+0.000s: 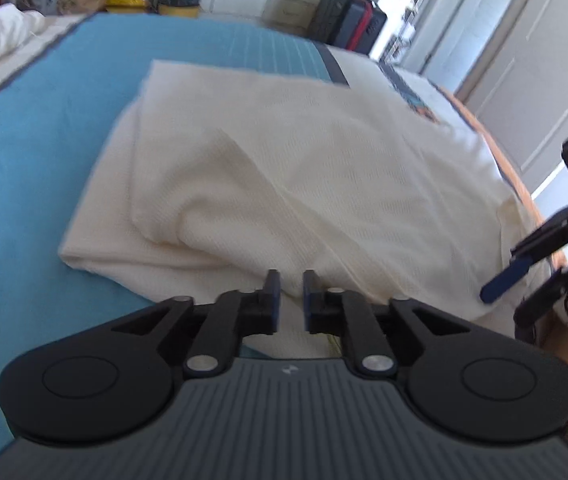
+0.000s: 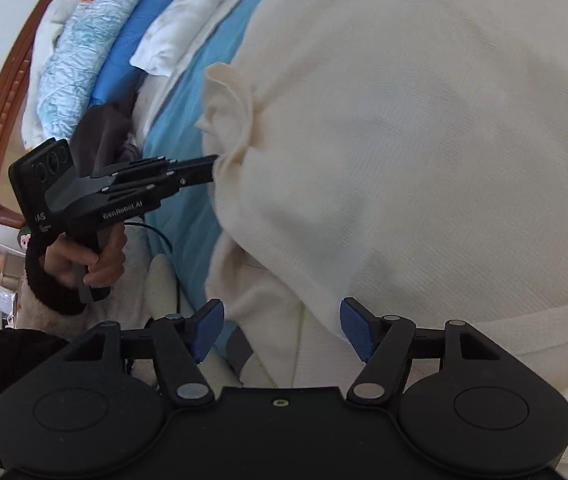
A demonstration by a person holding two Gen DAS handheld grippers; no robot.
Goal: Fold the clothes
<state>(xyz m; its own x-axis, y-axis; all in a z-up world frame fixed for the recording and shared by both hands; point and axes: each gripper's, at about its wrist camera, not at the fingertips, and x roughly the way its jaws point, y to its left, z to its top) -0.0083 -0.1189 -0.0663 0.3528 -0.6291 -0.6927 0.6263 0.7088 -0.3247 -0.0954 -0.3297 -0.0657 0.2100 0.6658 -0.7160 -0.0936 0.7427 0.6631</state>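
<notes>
One large cream garment (image 1: 324,160) lies spread on the blue cover of the bed (image 1: 23,160), partly doubled over itself, with a thick fold along its near edge. It looks like a soft, light knit with a fine weave. I judge it will sag and bunch wherever it is lifted, and it will not keep a crease by itself. It should not slip much, and nothing about it is fragile. The best places to take it are two well-separated points on one edge or at corners, so the cloth stays flat between them.

The right tongs (image 2: 279,328) are wide open above the near edge and hold nothing. The left tongs (image 1: 288,292) are almost closed, tips at a puckered bunch (image 2: 227,120) of the cloth; whether the pads press on it I cannot tell.
</notes>
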